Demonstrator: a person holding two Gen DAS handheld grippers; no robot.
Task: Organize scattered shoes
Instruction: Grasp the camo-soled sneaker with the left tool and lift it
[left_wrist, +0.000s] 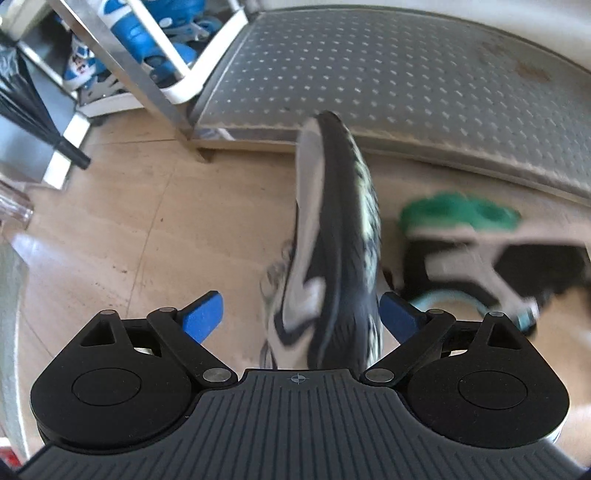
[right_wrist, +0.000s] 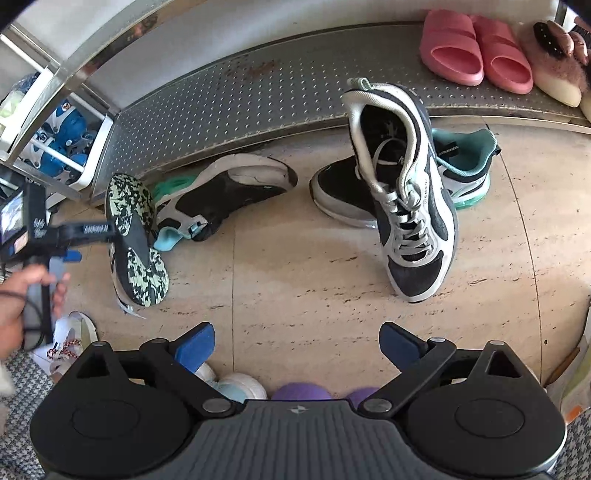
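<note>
Left wrist: left gripper (left_wrist: 301, 314) standing wide, sneaker (left_wrist: 332, 240) hanging blurred between its fingers, on edge, sole rightward; grip impossible to tell. Lying beyond on floor (left_wrist: 129, 221): teal shoe (left_wrist: 480, 251), below shelf (left_wrist: 406, 74).

Right wrist: right gripper (right_wrist: 297, 343) gaping, empty, hovering over floor. Leaning across another teal shoe (right_wrist: 458, 173): matching sneaker (right_wrist: 402, 192).

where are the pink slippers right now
In the right wrist view the pink slippers sit side by side at top right on the perforated metal shelf, just left of a fluffy pink slipper.
</note>
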